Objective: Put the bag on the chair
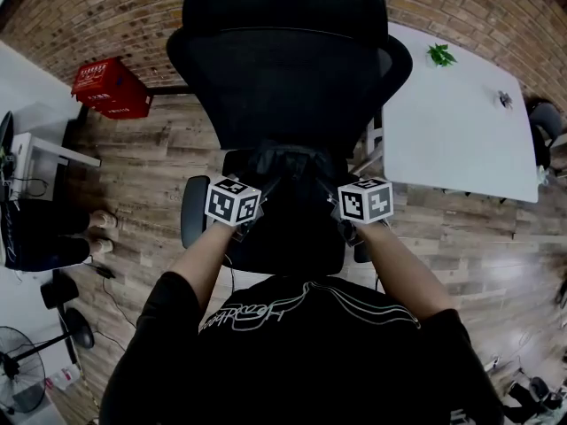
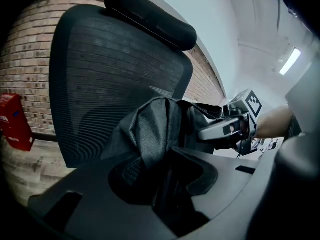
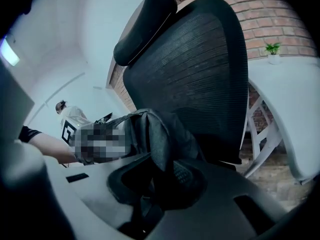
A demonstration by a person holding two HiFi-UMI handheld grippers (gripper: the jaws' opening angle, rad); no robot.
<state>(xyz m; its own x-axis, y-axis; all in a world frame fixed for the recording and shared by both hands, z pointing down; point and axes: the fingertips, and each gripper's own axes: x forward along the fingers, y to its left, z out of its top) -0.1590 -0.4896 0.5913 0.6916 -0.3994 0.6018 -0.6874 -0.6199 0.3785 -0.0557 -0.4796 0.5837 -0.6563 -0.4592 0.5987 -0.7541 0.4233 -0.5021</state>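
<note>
A black mesh office chair (image 1: pixel 283 87) stands right in front of me. A black fabric bag (image 1: pixel 288 162) rests on its seat against the backrest. My left gripper (image 1: pixel 262 187) is at the bag's left side and my right gripper (image 1: pixel 335 193) at its right. In the left gripper view a fold of the bag (image 2: pixel 150 129) runs down between the jaws of the left gripper (image 2: pixel 165 184), pinched there, with the right gripper (image 2: pixel 225 129) beyond it. In the right gripper view the bag (image 3: pixel 155 134) is likewise gripped by the right gripper (image 3: pixel 150 194). The chair's backrest (image 3: pixel 200 69) rises behind.
A white table (image 1: pixel 452 122) with a small potted plant (image 1: pixel 440 56) stands close to the chair's right. A red crate (image 1: pixel 111 87) sits on the wood floor at the back left. At the left are a white desk (image 1: pixel 35 158), a person's feet (image 1: pixel 97 233) and a floor fan (image 1: pixel 22 370).
</note>
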